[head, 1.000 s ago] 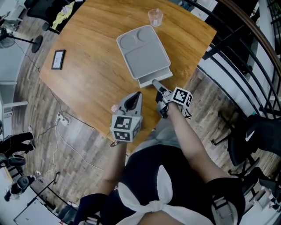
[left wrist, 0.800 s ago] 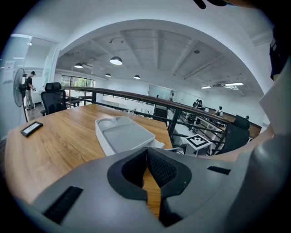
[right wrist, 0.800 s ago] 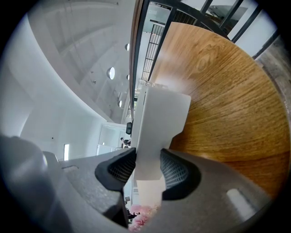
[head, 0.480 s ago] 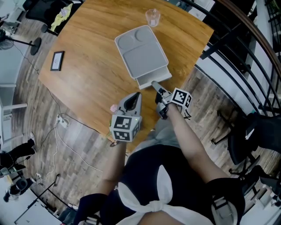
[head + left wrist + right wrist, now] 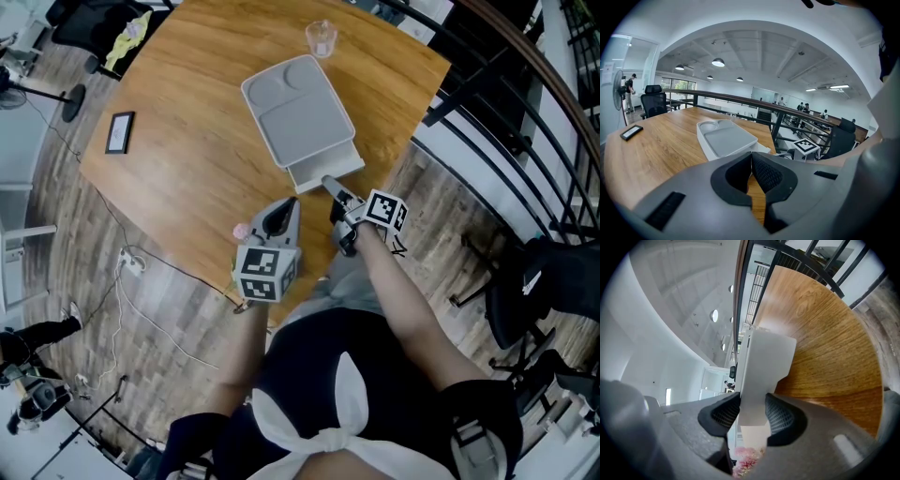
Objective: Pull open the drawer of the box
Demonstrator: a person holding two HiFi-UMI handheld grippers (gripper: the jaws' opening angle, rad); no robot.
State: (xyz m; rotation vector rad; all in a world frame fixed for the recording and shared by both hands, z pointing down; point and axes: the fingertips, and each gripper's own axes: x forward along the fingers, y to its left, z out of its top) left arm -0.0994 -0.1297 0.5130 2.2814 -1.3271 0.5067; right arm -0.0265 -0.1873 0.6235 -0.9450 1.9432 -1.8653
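Wooden and rounded, the table (image 5: 187, 159) is carrying a flat grey box (image 5: 298, 108) near its right side, and the box's pale drawer (image 5: 323, 169) is sticking part way out of the end facing the person, close to the table's near edge. The right tongs (image 5: 330, 185) are pinching the drawer's front tab (image 5: 753, 394). In the right gripper view both ribbed pads are pressing on the white tab from either side. The pull therefore looks to be under way, with the drawer showing only a short stretch outside the box. What seems to be remaining is drawing it further toward the person. How deep the drawer runs cannot be told from here. The left tongs (image 5: 286, 208) are hanging just off the table's near edge, apart from the box, with their tips pressed together on nothing, so they are taking no part in bracing the box. A small pink thing (image 5: 243, 231) is lying at the table's edge beside them. Further out, a clear glass (image 5: 320, 37) is standing at the far rim beyond the box, and a dark slab (image 5: 119, 132) is lying well apart on the left. Around the table, grey plank floor (image 5: 141, 309) is showing with loose cables (image 5: 131, 281) trailing over it. A dark railing (image 5: 487, 112) is running along the right, with a black chair (image 5: 553, 281) beyond it.
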